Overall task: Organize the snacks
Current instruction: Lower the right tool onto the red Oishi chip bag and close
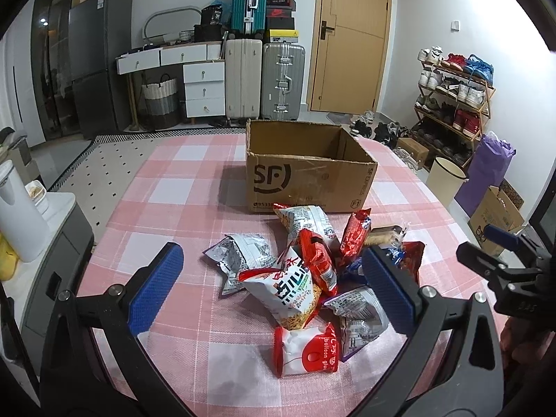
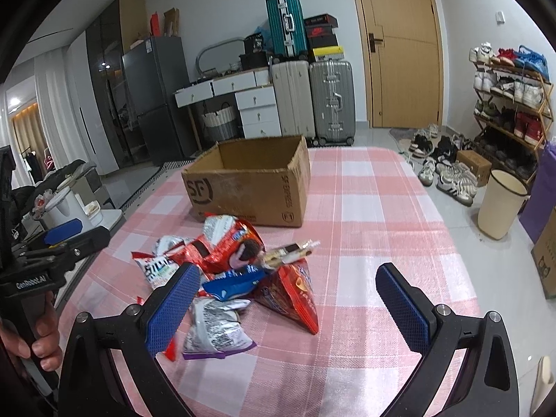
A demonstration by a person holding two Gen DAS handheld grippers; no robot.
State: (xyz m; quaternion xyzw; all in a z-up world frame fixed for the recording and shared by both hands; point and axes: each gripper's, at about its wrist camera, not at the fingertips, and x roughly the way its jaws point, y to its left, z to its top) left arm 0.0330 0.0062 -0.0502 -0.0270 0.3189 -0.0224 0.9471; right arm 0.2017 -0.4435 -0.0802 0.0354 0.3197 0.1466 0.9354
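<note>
A pile of snack packets (image 1: 305,271) lies on the pink checked tablecloth (image 1: 166,187), in front of an open, empty cardboard box (image 1: 309,173) marked SF. My left gripper (image 1: 274,288) is open and empty, its blue pads either side of the pile and above it. In the right wrist view the pile (image 2: 236,278) lies left of centre and the box (image 2: 250,184) stands behind it. My right gripper (image 2: 288,305) is open and empty, over a red triangular packet (image 2: 299,295) at the pile's right edge. The right gripper also shows in the left wrist view (image 1: 500,253).
A cream bin (image 2: 500,205), a shoe rack (image 2: 510,104) and loose shoes (image 2: 448,170) stand on the floor right of the table. Suitcases (image 1: 264,80) and white drawers (image 1: 203,87) line the far wall. A white appliance (image 1: 17,215) stands on a side unit at left.
</note>
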